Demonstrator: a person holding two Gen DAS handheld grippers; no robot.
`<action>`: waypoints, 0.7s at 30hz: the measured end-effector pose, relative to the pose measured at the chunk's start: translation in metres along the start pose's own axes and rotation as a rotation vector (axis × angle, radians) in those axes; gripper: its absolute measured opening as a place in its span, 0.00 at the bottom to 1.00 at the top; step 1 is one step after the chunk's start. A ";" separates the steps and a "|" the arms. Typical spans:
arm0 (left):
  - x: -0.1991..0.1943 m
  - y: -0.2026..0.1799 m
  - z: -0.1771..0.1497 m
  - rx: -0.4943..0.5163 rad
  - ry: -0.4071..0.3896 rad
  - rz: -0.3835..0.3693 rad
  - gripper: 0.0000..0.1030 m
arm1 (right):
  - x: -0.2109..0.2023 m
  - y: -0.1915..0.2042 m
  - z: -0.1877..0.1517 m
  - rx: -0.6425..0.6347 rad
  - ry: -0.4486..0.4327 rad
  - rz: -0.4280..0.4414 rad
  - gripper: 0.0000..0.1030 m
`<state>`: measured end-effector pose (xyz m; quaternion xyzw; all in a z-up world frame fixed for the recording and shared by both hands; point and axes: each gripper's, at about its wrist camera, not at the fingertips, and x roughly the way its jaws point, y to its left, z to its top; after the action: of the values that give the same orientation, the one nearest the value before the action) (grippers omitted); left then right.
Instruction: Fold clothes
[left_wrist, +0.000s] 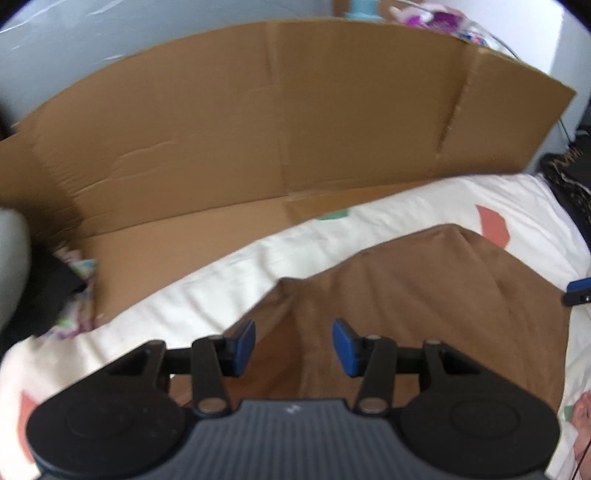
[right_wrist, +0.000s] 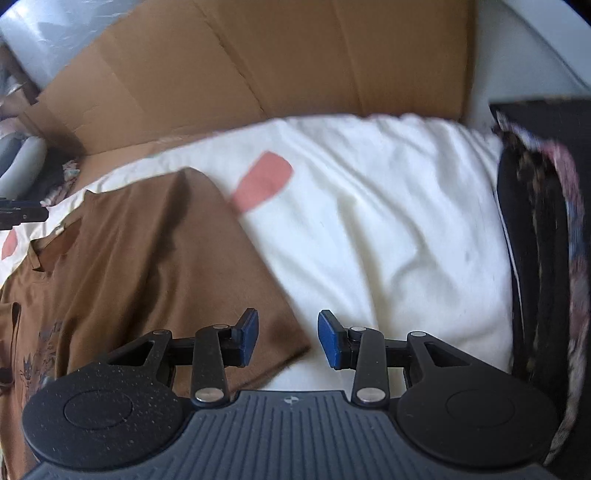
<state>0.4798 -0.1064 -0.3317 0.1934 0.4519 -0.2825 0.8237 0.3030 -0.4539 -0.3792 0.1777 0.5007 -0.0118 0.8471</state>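
Left gripper (left_wrist: 293, 347) spread wide, gripping nothing, poised over the brown shirt (left_wrist: 424, 295); right gripper (right_wrist: 288, 339) likewise parted and bare, above the shirt's (right_wrist: 147, 258) corner. Shirt spread flat on a white sheet (right_wrist: 388, 221), cardboard (left_wrist: 258, 122) standing behind, dark patterned cloth (right_wrist: 543, 258) at the right.
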 end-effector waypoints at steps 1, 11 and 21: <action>0.005 -0.004 0.002 0.008 0.003 -0.007 0.48 | 0.002 -0.003 -0.002 0.020 0.006 0.005 0.42; 0.037 -0.042 0.012 0.069 0.009 -0.076 0.47 | 0.011 -0.015 -0.012 0.160 0.018 0.079 0.26; 0.078 -0.065 0.028 0.180 0.056 -0.072 0.47 | -0.003 -0.015 0.004 0.094 -0.040 0.072 0.01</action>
<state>0.4900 -0.1949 -0.3883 0.2581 0.4541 -0.3457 0.7795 0.3021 -0.4696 -0.3793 0.2351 0.4757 -0.0082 0.8476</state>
